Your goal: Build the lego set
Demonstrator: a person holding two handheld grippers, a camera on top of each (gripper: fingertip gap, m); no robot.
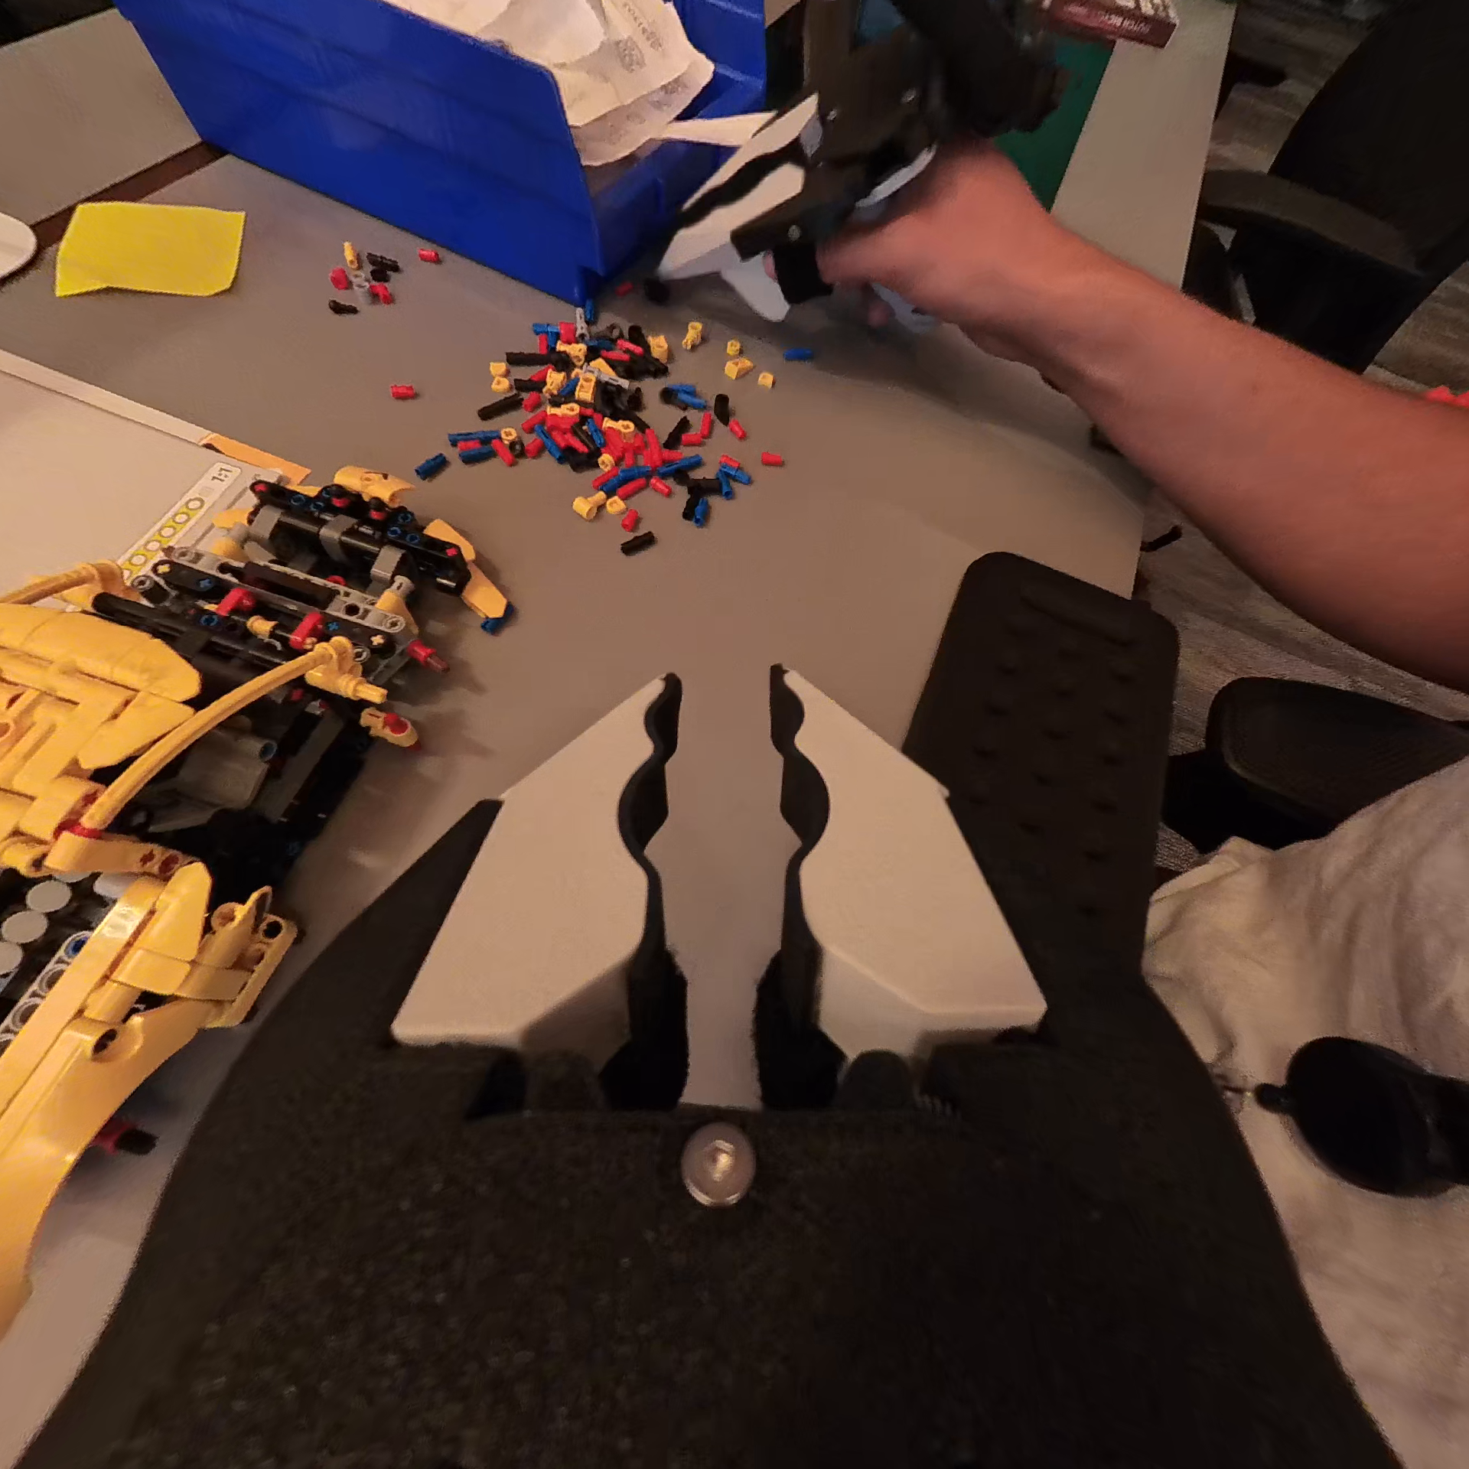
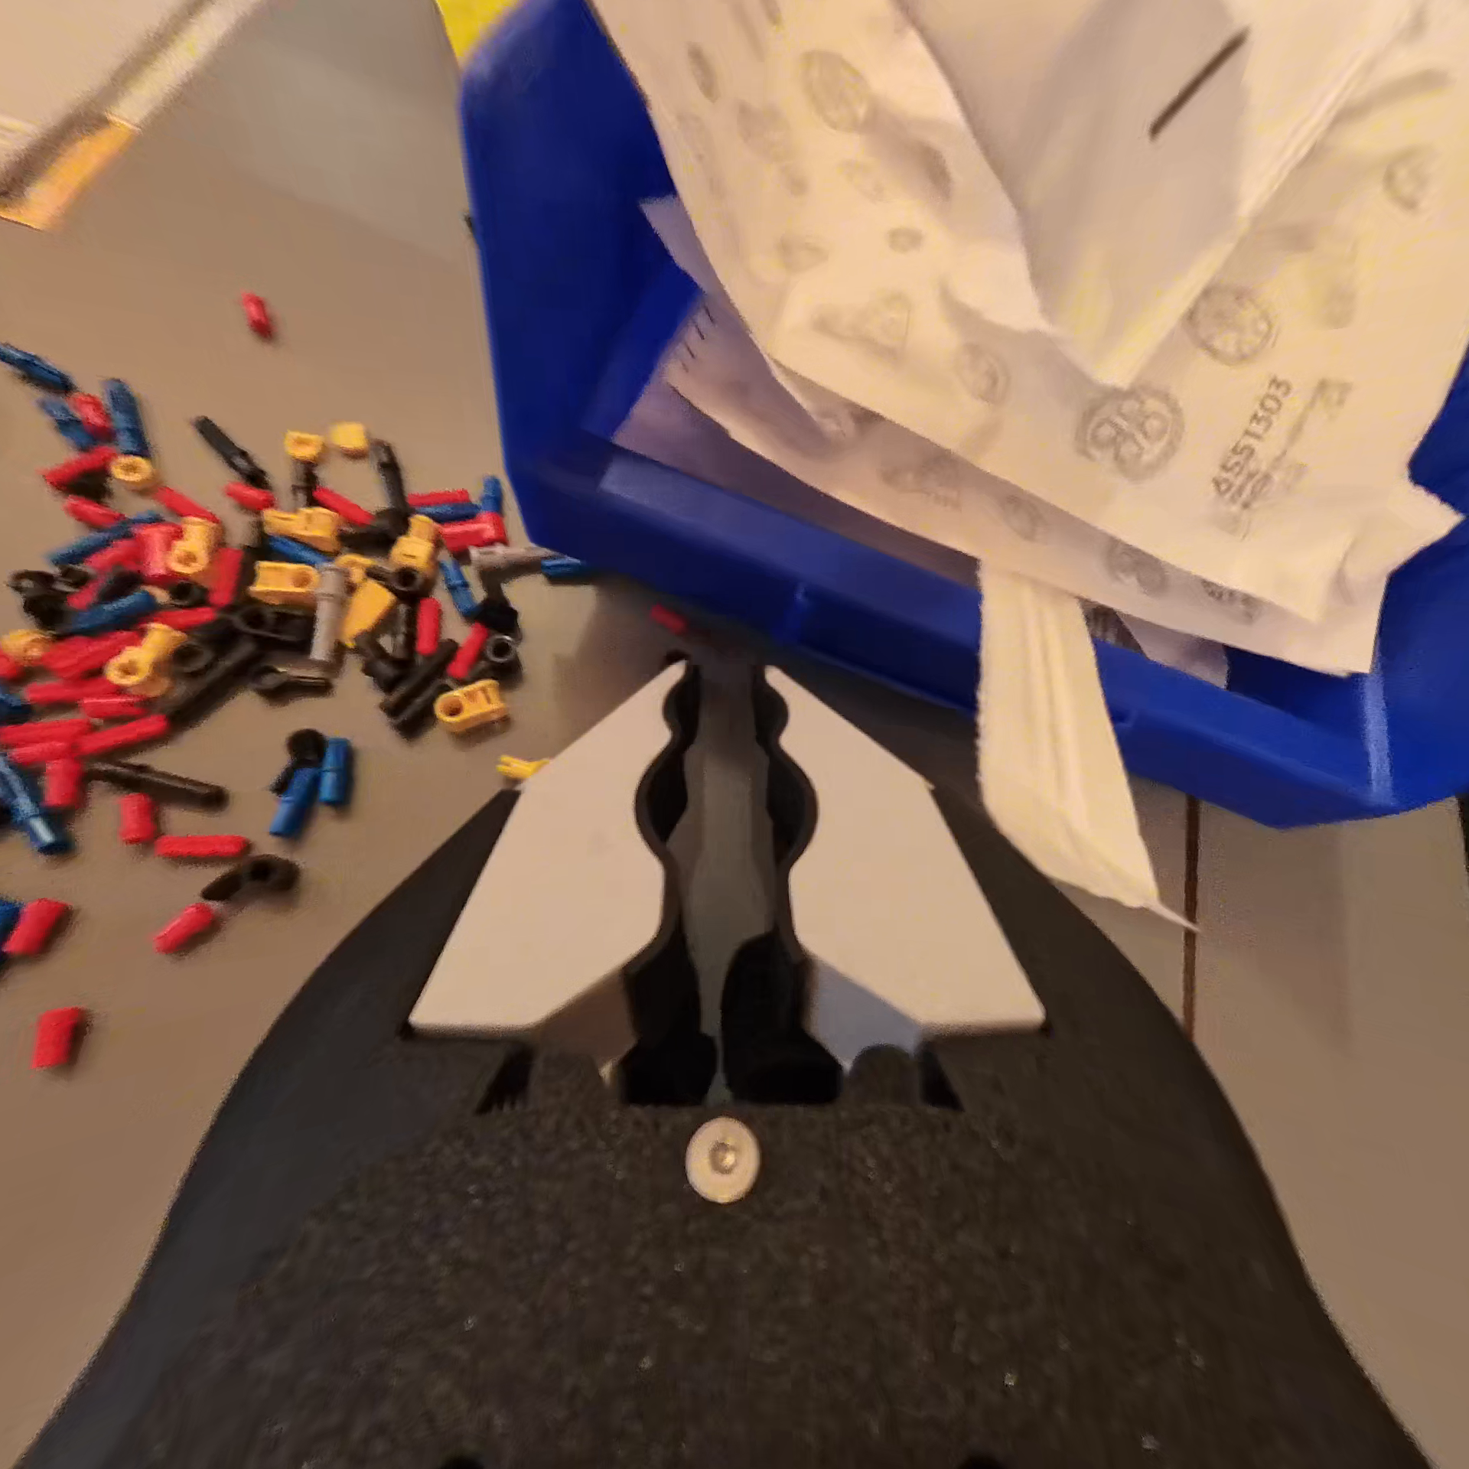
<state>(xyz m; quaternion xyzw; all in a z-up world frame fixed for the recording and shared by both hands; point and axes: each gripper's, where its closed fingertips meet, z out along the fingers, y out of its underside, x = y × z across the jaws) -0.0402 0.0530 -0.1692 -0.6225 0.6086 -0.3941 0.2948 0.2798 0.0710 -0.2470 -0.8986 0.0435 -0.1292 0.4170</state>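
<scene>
A part-built yellow and black lego vehicle (image 1: 159,715) lies at the left on an instruction sheet. A pile of small red, blue, black and yellow pins (image 1: 612,429) lies mid-table and also shows in the right wrist view (image 2: 238,620). My left gripper (image 1: 725,684) hovers low over bare table in front of the pile, its jaws a little apart and empty. My right gripper (image 2: 719,676), seen from afar in the left wrist view (image 1: 676,270), sits at the near corner of the blue bin (image 2: 874,620). Its jaws are narrowly apart. A small dark piece at its tips is blurred.
The blue bin (image 1: 413,119) holds crumpled white paper bags (image 2: 1033,278), with one strip hanging over its wall. A yellow sheet (image 1: 151,246) and a few stray pins (image 1: 366,274) lie at the far left. A black pad (image 1: 1041,739) lies at the table's right edge. A person's arm (image 1: 1192,413) crosses the right side. Across from one pair of fingers to the other is roughly 35 cm.
</scene>
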